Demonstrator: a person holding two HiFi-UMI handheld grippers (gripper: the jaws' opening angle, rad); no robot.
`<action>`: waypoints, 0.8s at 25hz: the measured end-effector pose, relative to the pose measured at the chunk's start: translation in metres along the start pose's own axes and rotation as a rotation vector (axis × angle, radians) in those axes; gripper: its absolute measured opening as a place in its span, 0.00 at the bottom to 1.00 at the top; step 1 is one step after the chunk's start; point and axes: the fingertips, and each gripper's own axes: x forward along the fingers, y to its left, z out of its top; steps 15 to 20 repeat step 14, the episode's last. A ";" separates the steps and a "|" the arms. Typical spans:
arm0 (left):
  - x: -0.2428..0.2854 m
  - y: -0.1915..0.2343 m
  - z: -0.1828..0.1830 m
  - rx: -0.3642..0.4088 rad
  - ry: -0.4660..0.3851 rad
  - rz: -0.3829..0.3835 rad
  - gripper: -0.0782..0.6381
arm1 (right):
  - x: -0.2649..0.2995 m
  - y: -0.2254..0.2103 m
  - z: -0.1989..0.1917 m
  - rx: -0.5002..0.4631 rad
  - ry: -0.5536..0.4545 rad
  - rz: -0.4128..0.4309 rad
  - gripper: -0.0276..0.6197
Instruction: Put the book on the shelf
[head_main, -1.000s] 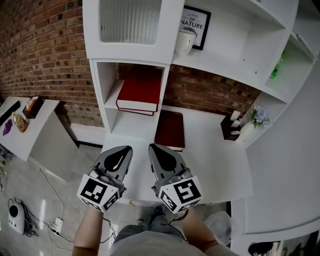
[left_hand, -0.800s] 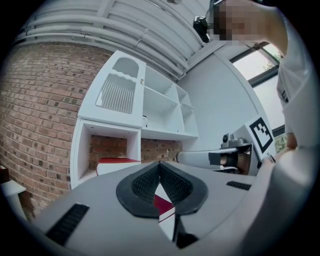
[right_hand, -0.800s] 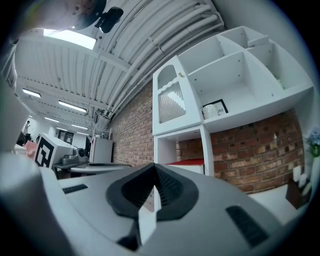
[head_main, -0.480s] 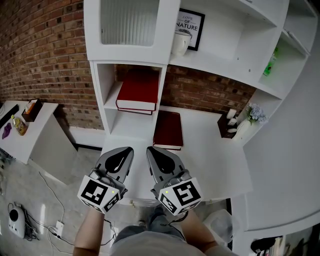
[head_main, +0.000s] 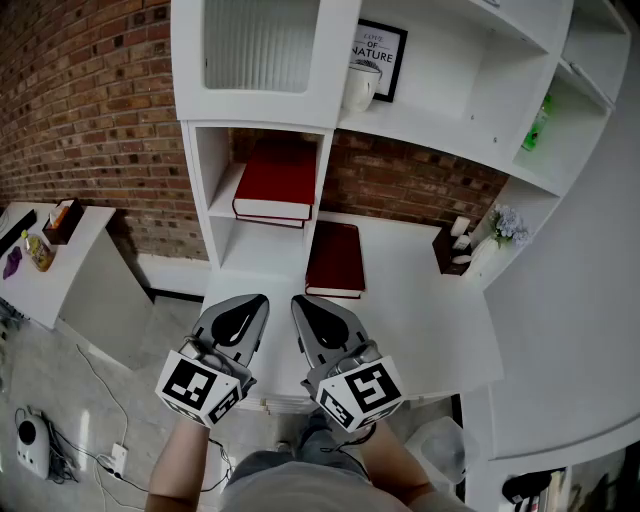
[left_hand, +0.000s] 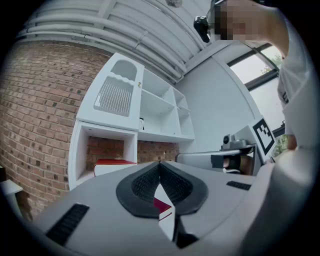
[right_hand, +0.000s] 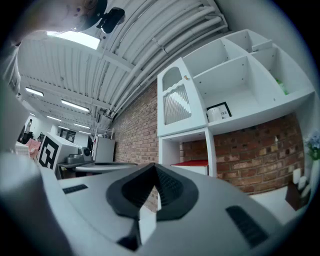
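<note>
**On the white desk, a book waits to be lifted**

Flat on the white desk (head_main: 430, 310) lies the dark red hardcover book (head_main: 337, 258), just below the open cubby (head_main: 212, 170) of the white shelf unit and well ahead of both tools. The left gripper (head_main: 258, 300) has its jaws pressed together with nothing between them, and the right gripper (head_main: 298, 300) matches it, closed and empty, the pair hovering side by side over the near desk edge.

That book looks stiff-boarded and fairly hefty, and its cover is probably smooth, so a one-sided pinch could let it swing or slide. My read is that the near short edge or the spine side is the place to take hold, jaws spread wide enough to bite across the full thickness, perhaps one tool on each side.

Now the storage. The cubby already holds a second red hardcover book (head_main: 280, 180), lying flat on its inner shelf, with clear room above it. One level up sit a white mug (head_main: 362, 85) and a black-framed print (head_main: 378, 58). A green bottle (head_main: 537, 122) stands in a compartment at far right.
</note>
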 end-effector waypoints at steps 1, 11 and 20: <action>-0.001 0.000 0.000 0.000 0.001 -0.001 0.13 | 0.000 0.000 0.000 0.000 0.000 0.000 0.06; -0.006 -0.001 0.000 -0.003 -0.001 -0.004 0.13 | -0.001 0.010 0.002 -0.011 -0.002 0.010 0.06; -0.008 -0.001 0.002 -0.004 0.000 -0.006 0.13 | 0.000 0.013 0.003 -0.011 -0.002 0.011 0.06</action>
